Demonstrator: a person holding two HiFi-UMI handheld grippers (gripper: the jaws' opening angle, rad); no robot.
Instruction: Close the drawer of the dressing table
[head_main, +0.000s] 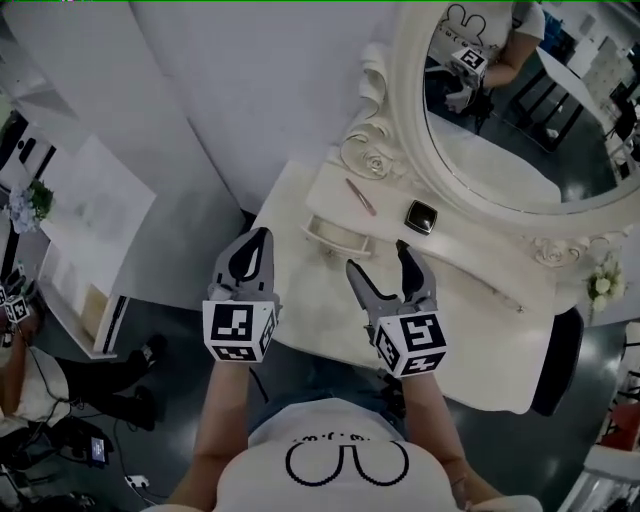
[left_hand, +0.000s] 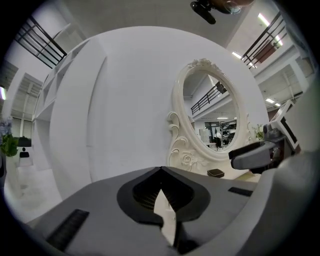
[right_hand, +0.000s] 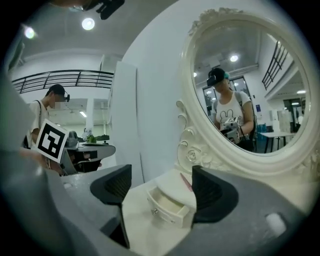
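Looking along the right gripper (right_hand: 160, 187), its fingers spread wide, the drawer (right_hand: 169, 205) shows pulled out, framed between them just beyond the tips, untouched. The left gripper view misses it. From above, the left gripper (head_main: 260, 238), fingers pressed together, hangs at the table's (head_main: 320, 310) near left edge, left of the drawer. Bare tabletop separates the right fingertips from the drawer front.

2 tongs (head_main: 263, 236) (head_main: 376, 256), 1 drawer (head_main: 335, 236), 1 mirror (head_main: 500, 150), 1 pen (head_main: 361, 196), 1 blk box (head_main: 421, 216).
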